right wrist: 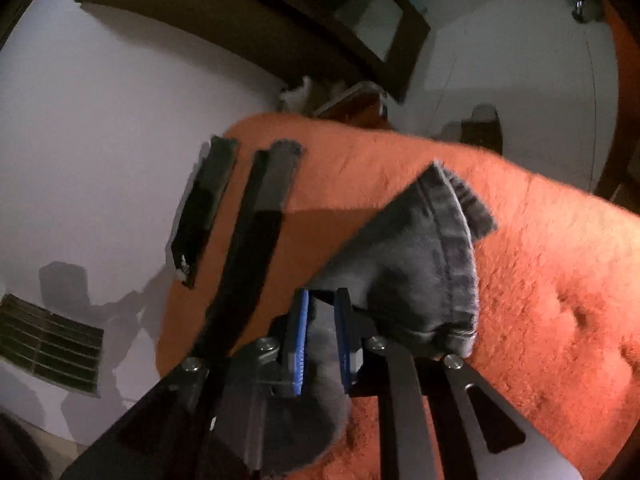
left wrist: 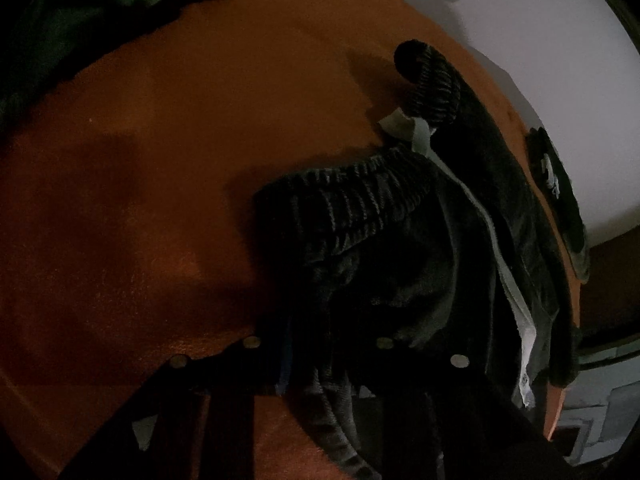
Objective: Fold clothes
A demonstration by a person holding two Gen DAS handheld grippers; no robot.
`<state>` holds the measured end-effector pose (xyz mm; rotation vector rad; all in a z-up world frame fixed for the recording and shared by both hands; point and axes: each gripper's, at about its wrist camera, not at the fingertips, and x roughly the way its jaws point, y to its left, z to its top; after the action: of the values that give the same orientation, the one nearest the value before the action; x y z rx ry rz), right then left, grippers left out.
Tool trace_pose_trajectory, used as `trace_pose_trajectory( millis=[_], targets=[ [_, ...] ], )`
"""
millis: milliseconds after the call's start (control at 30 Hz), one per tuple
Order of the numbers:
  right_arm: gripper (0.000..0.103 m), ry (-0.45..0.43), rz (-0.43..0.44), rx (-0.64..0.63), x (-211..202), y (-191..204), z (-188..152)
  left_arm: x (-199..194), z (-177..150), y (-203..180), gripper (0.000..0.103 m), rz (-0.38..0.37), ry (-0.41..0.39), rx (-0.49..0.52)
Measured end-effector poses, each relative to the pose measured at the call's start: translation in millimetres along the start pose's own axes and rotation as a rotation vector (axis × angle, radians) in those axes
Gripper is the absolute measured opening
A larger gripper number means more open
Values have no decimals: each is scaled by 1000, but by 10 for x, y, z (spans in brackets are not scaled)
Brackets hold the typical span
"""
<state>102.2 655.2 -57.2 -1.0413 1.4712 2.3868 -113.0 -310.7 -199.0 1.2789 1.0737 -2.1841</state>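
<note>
A: Two views. Right hand-held gripper [right wrist: 322,336]?
B: Its blue pads clamp a grey trouser hem [right wrist: 436,264] over the orange blanket [right wrist: 560,280].
A: Left hand-held gripper [left wrist: 316,364]?
B: Buried in dark corduroy trousers [left wrist: 360,208]; grip unclear.

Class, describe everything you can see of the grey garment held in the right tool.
The grey garment looks like faded denim, with a stitched hem and a frayed, fringed edge at its far end. It is bunched and folded over, fanning out beyond the right tool, whose blue pads are shut on a fold of it. It rests partly on the orange cover; more cloth hangs below the pads.
</note>
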Motion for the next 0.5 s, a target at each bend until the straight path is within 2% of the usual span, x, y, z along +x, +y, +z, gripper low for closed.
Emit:
trace_pose_trajectory(
  millis=[67, 100, 133, 267, 300, 400, 500],
  targets=[
    [37, 50, -54, 16, 31, -136, -47, -12, 18, 37, 36, -9, 15, -28],
    [64, 79, -99, 44, 63, -246, -99, -16, 25, 58, 38, -16, 23, -48],
    [74, 90, -131, 79, 88, -368, -145, -1, 34, 93, 39, -28, 31, -66],
    [75, 17, -231, 228, -42, -834, -230, 20, 48, 139, 41, -34, 32, -68],
    [79, 4, -233, 249, -40, -920, -202, 20, 48, 142, 41, -31, 29, -60],
    [79, -10, -166, 293, 79, -1155, -60, 11, 49, 163, 42, -25, 25, -33],
    [79, 15, -175, 222, 273, -1163, 66, 3, 56, 218, 43, -32, 27, -26]
  ],
)
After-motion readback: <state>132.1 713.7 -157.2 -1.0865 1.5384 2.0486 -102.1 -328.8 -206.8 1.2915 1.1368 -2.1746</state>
